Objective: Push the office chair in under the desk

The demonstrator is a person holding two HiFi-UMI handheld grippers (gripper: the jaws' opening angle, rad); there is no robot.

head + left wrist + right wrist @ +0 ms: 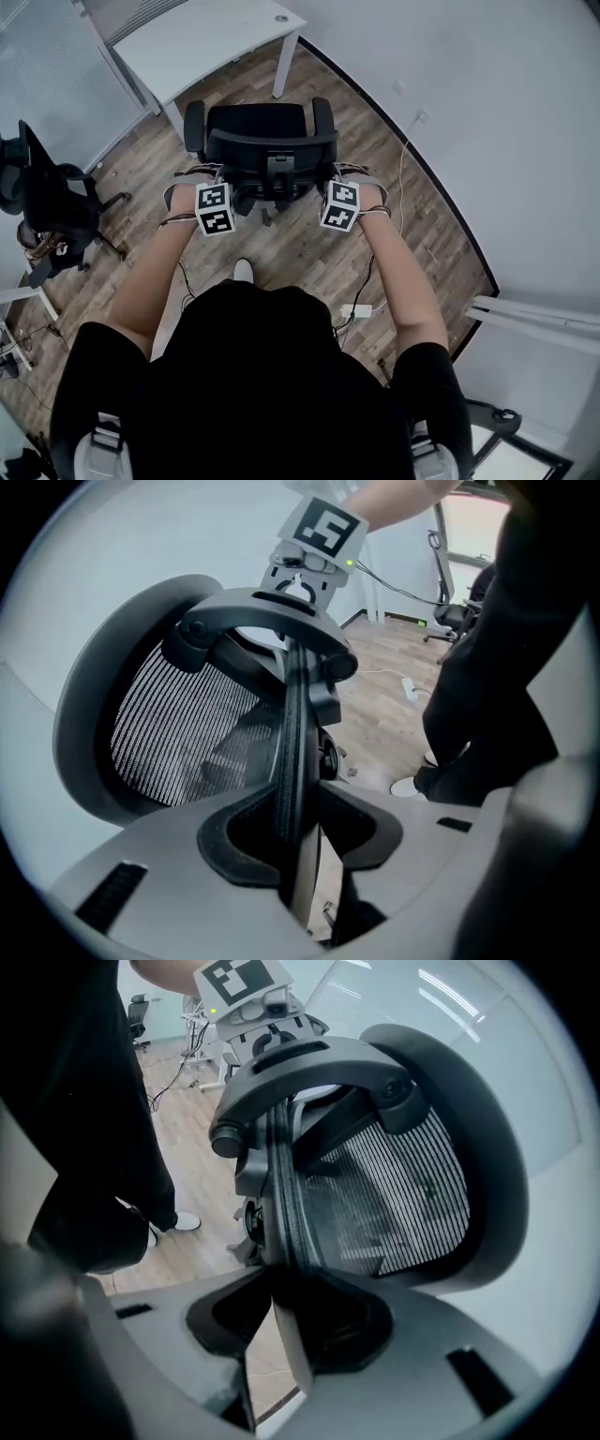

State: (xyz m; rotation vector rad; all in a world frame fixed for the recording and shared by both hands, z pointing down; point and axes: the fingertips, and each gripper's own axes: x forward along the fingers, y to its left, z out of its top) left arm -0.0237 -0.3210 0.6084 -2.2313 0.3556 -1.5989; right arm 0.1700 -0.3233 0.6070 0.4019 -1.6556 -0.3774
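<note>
The black office chair point(272, 141) stands on the wood floor, its seat facing the white desk point(202, 42) just beyond it. I stand behind its backrest. My left gripper point(211, 180) grips the backrest's left edge and my right gripper point(343, 178) its right edge. In the left gripper view the rim of the mesh backrest point(187, 724) runs between the pads of the left gripper point(298, 827), pressed on both sides. In the right gripper view the backrest point(394, 1194) is clamped the same way by the right gripper point(281, 1312).
A second black chair point(52, 202) stands at the left by a glass partition. A curved white wall point(487, 141) runs along the right. A power strip point(356, 310) with cables lies on the floor near my feet. The desk's white leg point(284, 70) is beside the chair.
</note>
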